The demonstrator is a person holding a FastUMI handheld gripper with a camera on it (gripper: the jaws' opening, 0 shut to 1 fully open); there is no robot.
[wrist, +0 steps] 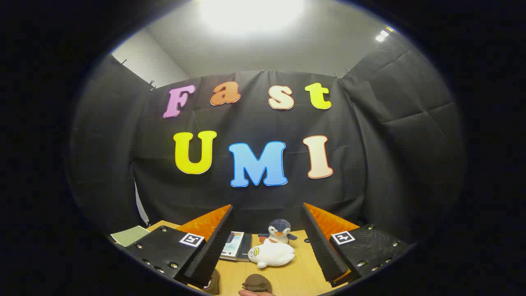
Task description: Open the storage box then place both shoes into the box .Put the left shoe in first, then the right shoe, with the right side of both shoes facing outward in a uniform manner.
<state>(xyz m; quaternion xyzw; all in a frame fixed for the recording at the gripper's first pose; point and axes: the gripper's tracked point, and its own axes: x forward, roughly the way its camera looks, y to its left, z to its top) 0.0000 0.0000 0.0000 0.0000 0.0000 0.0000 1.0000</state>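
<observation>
My gripper [268,207] is open, held level above a light wooden table [296,275], and nothing is between its fingers. It faces the booth's black cloth wall. Low between the fingers, close to me, lies a small brown rounded object [257,283]; I cannot tell what it is. Another brown piece [212,283] peeks out beside the left finger. A person's fingertip [254,293] shows just below the brown object.
On the table ahead lie a white plush animal [272,254] and, just behind it, a small penguin plush [279,230]. A flat booklet [235,246] lies left of them. A pale green sheet [129,235] rests at the table's far left.
</observation>
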